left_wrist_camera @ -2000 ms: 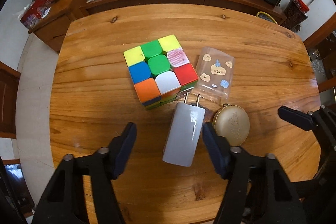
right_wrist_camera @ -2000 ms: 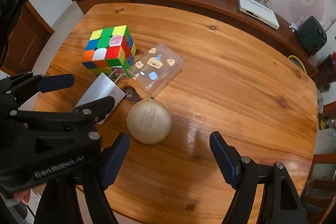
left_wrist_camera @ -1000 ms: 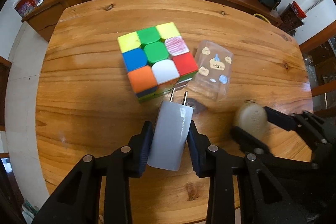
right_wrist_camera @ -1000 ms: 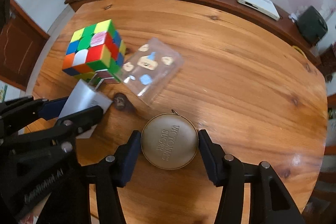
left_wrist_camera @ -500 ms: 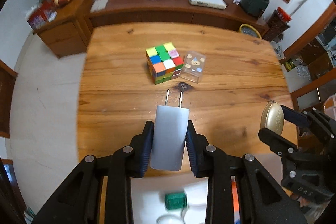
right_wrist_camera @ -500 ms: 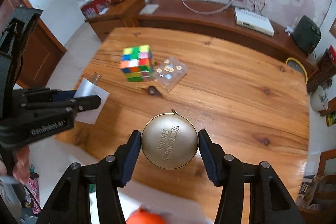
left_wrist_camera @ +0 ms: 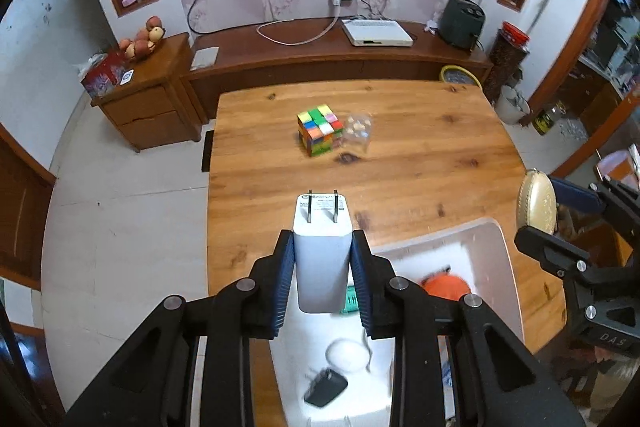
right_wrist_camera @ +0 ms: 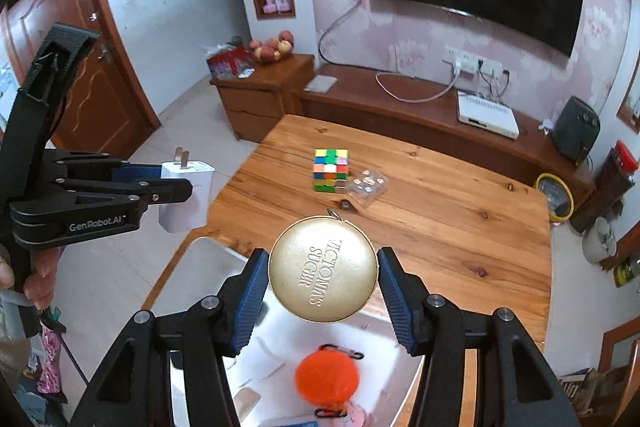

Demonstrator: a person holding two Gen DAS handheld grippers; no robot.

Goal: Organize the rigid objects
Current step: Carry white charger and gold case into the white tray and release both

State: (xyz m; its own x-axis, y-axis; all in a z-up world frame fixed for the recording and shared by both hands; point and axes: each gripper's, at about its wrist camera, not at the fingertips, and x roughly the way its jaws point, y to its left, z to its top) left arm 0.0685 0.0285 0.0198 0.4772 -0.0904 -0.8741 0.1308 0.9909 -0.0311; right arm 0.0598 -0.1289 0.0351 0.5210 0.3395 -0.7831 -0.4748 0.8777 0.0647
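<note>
Having lifted both off the table, we are holding the charger (left_wrist_camera: 322, 255) in the left gripper (left_wrist_camera: 322, 281) and the gold case (right_wrist_camera: 323, 269) in the right gripper (right_wrist_camera: 323, 301) above the white bin (left_wrist_camera: 486, 247), ready to drop

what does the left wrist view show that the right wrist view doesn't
Only the left wrist view shows the charger's prong face head-on, plus a black adapter and a white round item in the white bin.

Only the right wrist view shows the embossed face of the gold round case, an orange ball below it, and the door.

Both show the left gripper shut on the charger, the right gripper shut on the case, and the cube beside a clear packet on the table.
</note>
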